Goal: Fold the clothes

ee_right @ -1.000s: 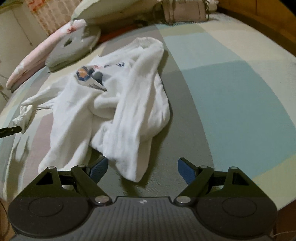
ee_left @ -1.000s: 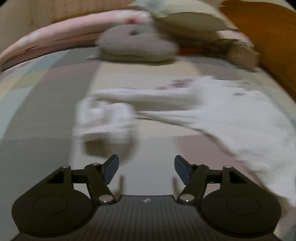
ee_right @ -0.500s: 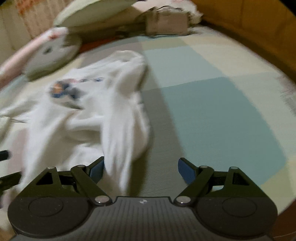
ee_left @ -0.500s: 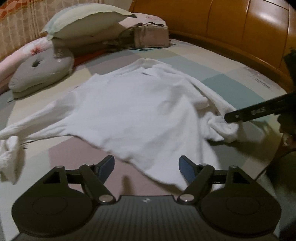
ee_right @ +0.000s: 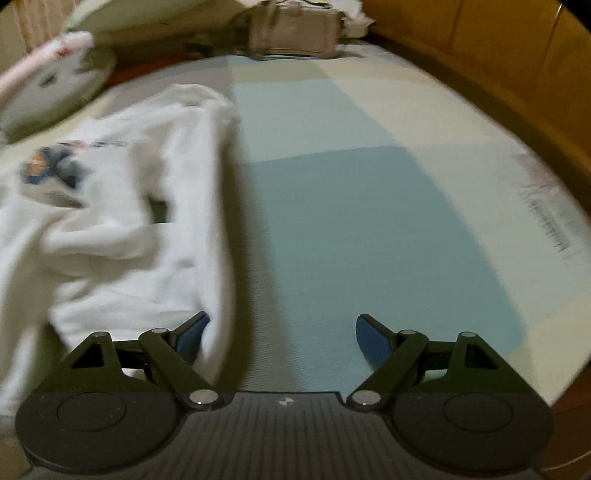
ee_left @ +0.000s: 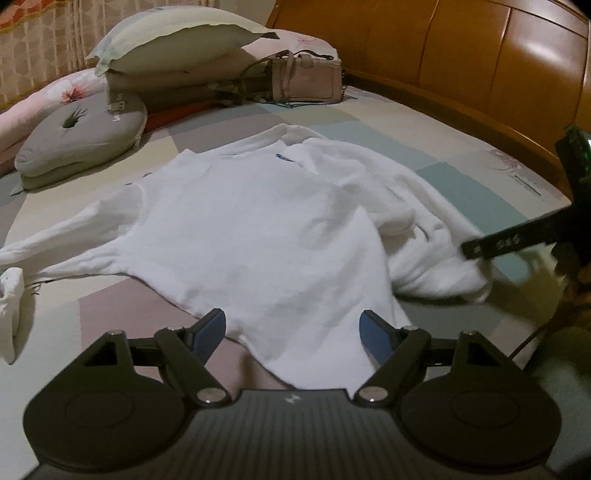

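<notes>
The white shirt [ee_left: 258,229] lies spread on the bed [ee_left: 424,147], ready for folding. The left hand-held gripper [ee_left: 293,332] hovers over its hem, jaws opening, gripping nothing. The right hand-held gripper [ee_right: 282,338] stands wide beside the bunched sleeve [ee_right: 207,206], probably to straighten it.

place: home bedroom
bed: patchwork pastel bedsheet [ee_left: 388,122], curved orange wooden headboard [ee_left: 480,62]
bedding: pale green pillow [ee_left: 177,33], grey round cushion [ee_left: 81,136]
extras: beige leather handbag [ee_left: 306,79]

Dim, warm indoor light; glare on the wooden headboard [ee_left: 517,70] upper right; right wrist view motion-blurred; fisheye-curved edges.
</notes>
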A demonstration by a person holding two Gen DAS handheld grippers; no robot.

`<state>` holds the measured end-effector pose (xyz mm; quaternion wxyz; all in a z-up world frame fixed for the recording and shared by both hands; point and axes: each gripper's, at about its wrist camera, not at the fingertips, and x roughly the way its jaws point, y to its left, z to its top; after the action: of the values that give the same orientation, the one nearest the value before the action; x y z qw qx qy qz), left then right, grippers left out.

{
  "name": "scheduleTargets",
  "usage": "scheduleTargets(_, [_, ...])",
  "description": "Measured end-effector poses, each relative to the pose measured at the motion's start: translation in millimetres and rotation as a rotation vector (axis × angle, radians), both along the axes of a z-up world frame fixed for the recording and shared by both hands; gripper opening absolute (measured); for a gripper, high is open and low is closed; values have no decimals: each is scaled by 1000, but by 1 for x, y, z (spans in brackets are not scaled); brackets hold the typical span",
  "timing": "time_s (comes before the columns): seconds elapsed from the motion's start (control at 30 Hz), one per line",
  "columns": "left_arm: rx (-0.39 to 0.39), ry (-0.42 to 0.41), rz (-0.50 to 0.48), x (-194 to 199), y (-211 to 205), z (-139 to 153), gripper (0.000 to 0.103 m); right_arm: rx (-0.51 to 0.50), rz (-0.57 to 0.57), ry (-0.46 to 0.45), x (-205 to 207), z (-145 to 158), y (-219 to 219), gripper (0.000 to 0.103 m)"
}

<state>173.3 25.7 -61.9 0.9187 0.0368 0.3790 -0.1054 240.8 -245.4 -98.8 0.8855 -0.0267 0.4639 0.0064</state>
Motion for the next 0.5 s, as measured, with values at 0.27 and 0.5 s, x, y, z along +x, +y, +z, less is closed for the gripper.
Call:
scheduleTargets(0.27, [0, 0, 12, 7, 2, 0, 80, -115, -29, 17, 46, 0, -43, 88])
scheduleTargets(0.5, [15, -12, 22, 10, 3, 6, 80, -284, -65, -44, 97, 11, -66, 88])
